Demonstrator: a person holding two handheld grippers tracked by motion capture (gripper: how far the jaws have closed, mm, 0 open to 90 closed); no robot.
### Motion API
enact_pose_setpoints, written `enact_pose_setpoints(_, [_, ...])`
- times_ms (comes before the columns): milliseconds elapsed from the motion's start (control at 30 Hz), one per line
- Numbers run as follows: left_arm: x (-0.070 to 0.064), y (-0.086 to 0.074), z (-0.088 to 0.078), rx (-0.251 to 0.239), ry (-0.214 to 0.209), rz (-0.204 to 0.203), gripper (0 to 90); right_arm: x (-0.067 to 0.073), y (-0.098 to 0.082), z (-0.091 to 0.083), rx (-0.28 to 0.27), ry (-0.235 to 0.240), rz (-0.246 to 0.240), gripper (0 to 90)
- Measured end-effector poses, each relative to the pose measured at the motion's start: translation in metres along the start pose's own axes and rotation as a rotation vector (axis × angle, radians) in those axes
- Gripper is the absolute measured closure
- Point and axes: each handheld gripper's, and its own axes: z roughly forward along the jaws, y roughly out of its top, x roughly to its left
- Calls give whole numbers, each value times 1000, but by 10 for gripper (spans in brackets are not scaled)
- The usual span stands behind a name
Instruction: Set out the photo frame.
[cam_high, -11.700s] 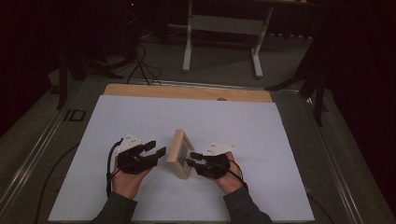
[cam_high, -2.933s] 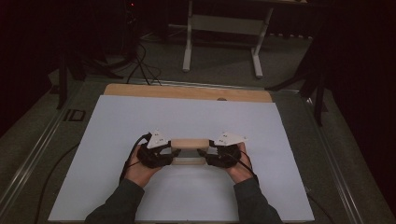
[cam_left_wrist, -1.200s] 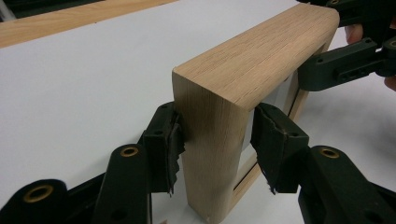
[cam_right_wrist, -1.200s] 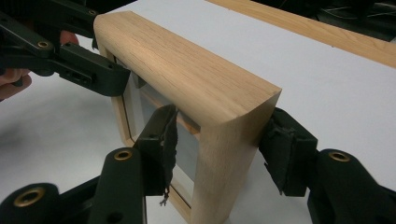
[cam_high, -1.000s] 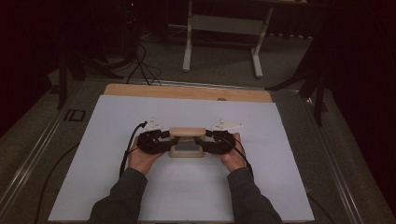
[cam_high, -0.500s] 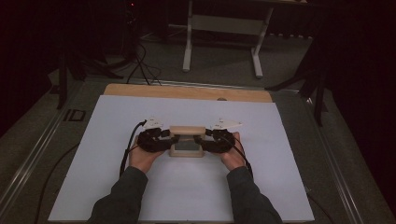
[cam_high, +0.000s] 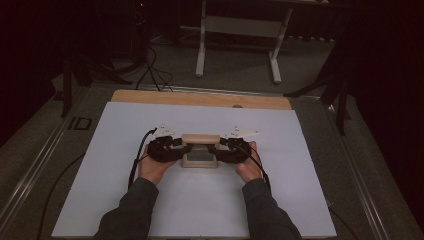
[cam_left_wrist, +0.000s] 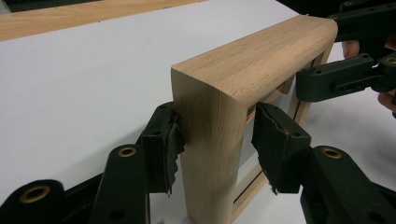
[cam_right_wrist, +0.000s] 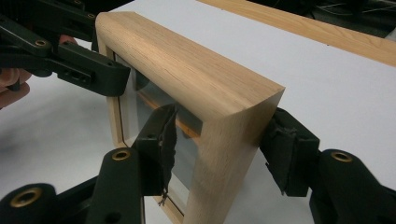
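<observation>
A wooden picture frame is seen standing upright on its long edge near the middle of the white sheet that covers the desk, its glass pane turned toward the person at 6 o'clock. The left tongs are set at the frame's 9 o'clock end and the right tongs at its 3 o'clock end, each straddling one short side post. In the left gripper view the left tongs are spread about the post: one pad lies against the wood and a thin dark gap is seen at the other. In the right gripper view the right tongs are likewise spread, with the rear pad against the back of the post and the front pad held clear before the glass. Nothing is judged to be pinched firmly. The step in hand is judged to be the release of the frame once stood up. For the next move, both tongs would need to be drawn straight outward, toward 9 and 3 o'clock, without the posts being brushed, since the upright frame could be tipped by a sideways nudge.
</observation>
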Motion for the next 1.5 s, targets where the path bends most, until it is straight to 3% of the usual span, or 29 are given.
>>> enact_pose_setpoints(400, [6,0,3,-5,-20,-19,513,-2,-3,3,7,-2,16,465])
enact_pose_setpoints(1167, [7,-5,7,23,-7,-53,472,-7,-12,-1,18,-13,24,517])
enact_pose_setpoints(1500, [8,-7,4,26,-4,-65,458,-7,-15,-1,25,-12,29,471])
